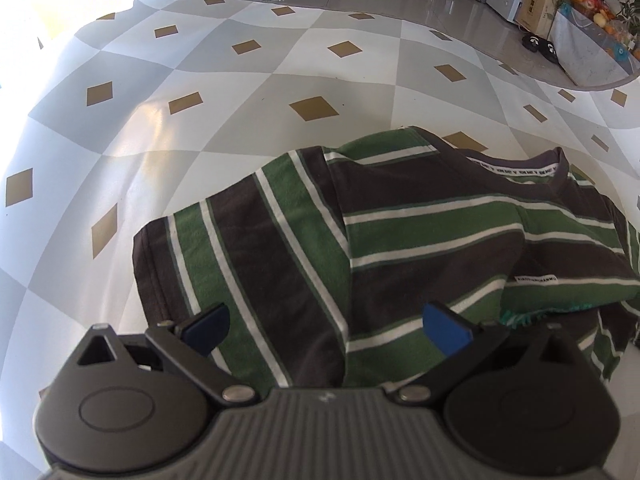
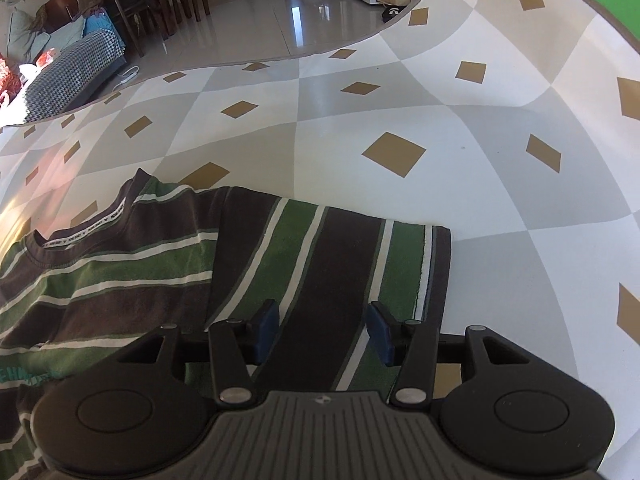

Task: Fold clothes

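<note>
Hovering jaws: left gripper (image 1: pixel 326 330) stands wide open, nothing pinched; right gripper (image 2: pixel 323 332) is part open, pads apart, nothing between them.
Below the jaws: striped shirt (image 1: pixel 400 240), brown, green and white, both sleeves folded in over its body.
Shirt collar: on the side away from both grippers.
Under the shirt: surface (image 1: pixel 240 80) covered in grey-and-white checks with tan diamonds.
</note>
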### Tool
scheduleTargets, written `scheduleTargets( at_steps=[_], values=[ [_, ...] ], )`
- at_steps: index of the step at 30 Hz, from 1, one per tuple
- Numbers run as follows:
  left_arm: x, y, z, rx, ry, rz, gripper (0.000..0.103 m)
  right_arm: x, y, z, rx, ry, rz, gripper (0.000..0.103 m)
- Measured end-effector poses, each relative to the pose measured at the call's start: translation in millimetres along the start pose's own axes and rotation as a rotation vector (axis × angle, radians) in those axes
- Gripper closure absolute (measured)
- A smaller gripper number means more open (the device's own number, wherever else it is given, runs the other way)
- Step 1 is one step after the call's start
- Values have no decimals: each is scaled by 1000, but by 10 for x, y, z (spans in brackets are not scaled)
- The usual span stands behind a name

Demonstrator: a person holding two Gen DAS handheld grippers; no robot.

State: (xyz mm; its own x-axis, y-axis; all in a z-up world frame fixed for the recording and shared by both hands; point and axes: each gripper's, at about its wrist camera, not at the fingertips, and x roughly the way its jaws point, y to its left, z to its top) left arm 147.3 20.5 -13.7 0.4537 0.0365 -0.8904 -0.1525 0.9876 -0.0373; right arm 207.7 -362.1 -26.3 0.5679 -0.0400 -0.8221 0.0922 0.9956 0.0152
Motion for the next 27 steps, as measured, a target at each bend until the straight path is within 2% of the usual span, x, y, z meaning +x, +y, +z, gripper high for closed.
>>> scheduleTargets(
  at_steps=[2,4,7,15,19,27],
  values=[
    [-56,26,-74,4,2,1,0,28,-17,11,-22,-15,-64,56],
    [-123,70,-128,-5,-2,-15,0,17,-63,41,7,-15,-79,56],
    [-215,79,-215,-6,-8,-35,0,-75,-46,74,37,-6,-39,56],
    [-513,-23,-553,47,-42,-75,0,-420,277,-97,0,22,126,56],
    [-677,-51,-735,89,-69,-97,0,-574,454,-232,-61,22,149,56],
    [-853,-85,-1023,149,-86,-126,0,-790,620,-451,-102,17,175,56]
  ],
)
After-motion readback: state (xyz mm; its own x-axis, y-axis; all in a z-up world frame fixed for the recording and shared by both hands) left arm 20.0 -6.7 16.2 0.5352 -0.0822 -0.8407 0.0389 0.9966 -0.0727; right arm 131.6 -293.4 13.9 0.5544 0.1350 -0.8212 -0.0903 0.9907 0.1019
